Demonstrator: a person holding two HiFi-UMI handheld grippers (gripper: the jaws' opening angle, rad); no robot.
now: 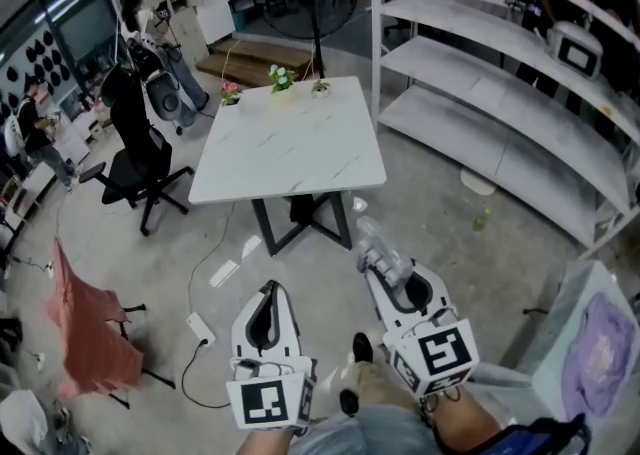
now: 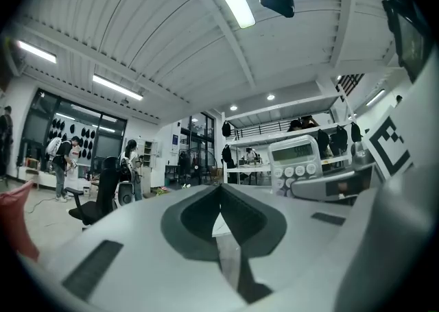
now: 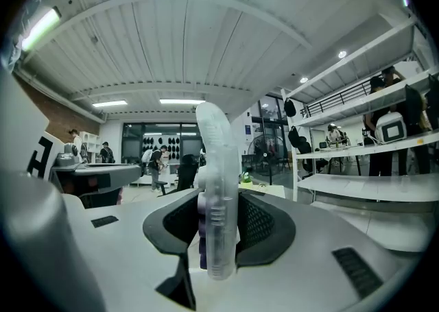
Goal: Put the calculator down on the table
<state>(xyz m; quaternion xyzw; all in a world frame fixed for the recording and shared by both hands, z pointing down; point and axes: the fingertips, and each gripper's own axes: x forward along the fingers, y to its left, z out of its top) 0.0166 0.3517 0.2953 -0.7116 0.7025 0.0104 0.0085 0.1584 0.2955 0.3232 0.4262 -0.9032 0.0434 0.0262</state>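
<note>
Right gripper view is showing the right gripper pressing its two dark pads on a calculator. The calculator is standing edge-on between them, and its translucent case is rising well above the jaws (something purple is showing low on its side). In the head view this right gripper is pointing toward the table, and the calculator is sticking forward out of its tips. It is hanging in the air over the concrete floor, near the table's front edge and not touching the top. The left gripper view is catching the same calculator from the front, with its grey display and round keys facing that camera.

The left gripper is holding nothing: its jaws are meeting at the tips. In the head view the left gripper is hovering just beside the right one, a little nearer to the person, and it is pointing the same way.

Further out, the table is showing a white marbled top, and small potted plants are standing along its far edge. A black office chair is standing to the left of the table and white shelving to its right. A reddish cloth is hanging over a chair at the lower left, near a white power strip on the floor.
</note>
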